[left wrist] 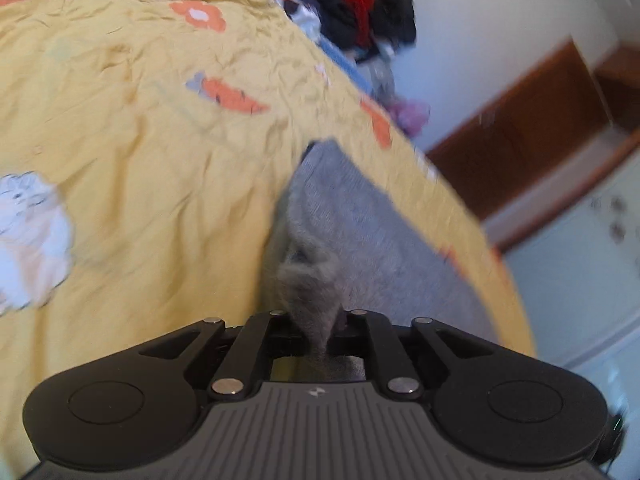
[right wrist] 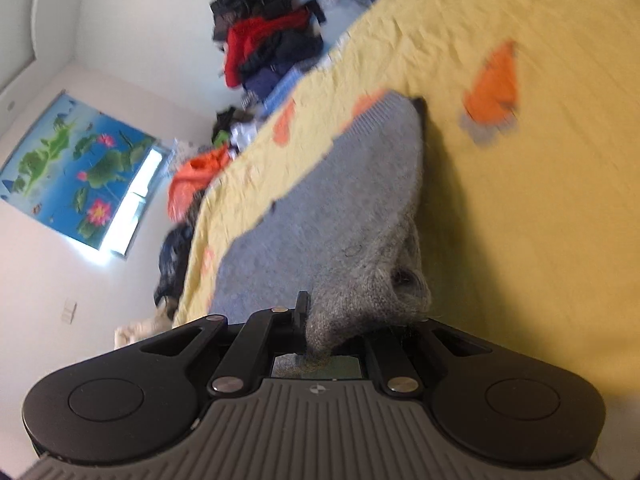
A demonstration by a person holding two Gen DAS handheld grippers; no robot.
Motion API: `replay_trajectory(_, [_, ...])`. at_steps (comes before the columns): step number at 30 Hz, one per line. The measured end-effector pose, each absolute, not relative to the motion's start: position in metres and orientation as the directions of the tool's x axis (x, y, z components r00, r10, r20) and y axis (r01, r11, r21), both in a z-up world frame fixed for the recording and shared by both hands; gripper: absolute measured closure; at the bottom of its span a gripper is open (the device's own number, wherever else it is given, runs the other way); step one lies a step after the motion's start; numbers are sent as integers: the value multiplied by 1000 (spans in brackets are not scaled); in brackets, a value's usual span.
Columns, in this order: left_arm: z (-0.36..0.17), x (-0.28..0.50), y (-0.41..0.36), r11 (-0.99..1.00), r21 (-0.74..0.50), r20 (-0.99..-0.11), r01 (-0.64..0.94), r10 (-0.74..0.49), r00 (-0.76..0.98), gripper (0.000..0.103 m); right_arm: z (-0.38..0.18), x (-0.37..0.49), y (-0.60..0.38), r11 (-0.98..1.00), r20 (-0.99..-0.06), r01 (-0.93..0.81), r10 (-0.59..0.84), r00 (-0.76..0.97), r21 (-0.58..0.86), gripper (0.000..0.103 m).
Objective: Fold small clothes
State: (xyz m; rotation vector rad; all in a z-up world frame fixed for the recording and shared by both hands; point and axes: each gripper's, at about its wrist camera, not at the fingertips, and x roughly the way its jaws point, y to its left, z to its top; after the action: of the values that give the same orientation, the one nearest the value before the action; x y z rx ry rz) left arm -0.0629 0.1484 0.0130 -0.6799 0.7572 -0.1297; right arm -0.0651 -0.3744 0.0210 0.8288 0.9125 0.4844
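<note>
Grey knit, a small garment [left wrist: 360,232], is pinched in both of your grippers: the left gripper [left wrist: 316,332] is clamped on a bunched corner of it, and the right gripper [right wrist: 320,340] is clamped on another bunched end. From each gripper the garment runs lengthwise away along the yellow bedspread [left wrist: 140,160], close to the bed's edge. Neither hand looks nearer, and I judge the open room lies inward from that edge, away from the clothes pile [right wrist: 272,36].
</note>
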Motion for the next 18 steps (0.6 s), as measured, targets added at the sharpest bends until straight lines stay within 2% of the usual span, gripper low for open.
replay_trajectory(2, [11,-68,157,807,-578,-626,-117,-347,698,89,13,-74,-380,628,-542,17,657,523,778,78])
replay_trajectory(4, [18,-64,173,809,-579,-635,-104,-367,680,82,16,-71,-393,649,-577,65,620,532,758,53])
replay_trajectory(5, [28,-61,181,824,-556,-631,-110,-333,700,75,24,-67,-401,661,-572,68,588,571,747,40])
replay_trajectory(7, [51,-52,193,859,-500,-588,-116,-238,773,54,44,-54,-413,706,-543,27,520,659,708,38])
replay_trajectory(8, [60,-45,197,869,-480,-562,-121,-199,803,25,53,-43,-416,726,-530,5,499,686,688,38])
replay_trajectory(9, [66,-35,199,877,-466,-535,-121,-170,828,7,60,-26,-419,739,-520,-14,487,702,674,38])
replay_trajectory(11, [71,-4,195,903,-421,-500,-87,-151,853,7,66,13,-415,758,-516,-48,488,704,650,38])
replay_trajectory(13, [65,33,182,928,-367,-529,-61,-154,834,7,64,52,-407,782,-532,-75,488,692,619,38])
replay_trajectory(18, [40,104,139,946,-322,-584,23,-218,782,8,44,128,-377,883,-652,-78,398,645,462,38])
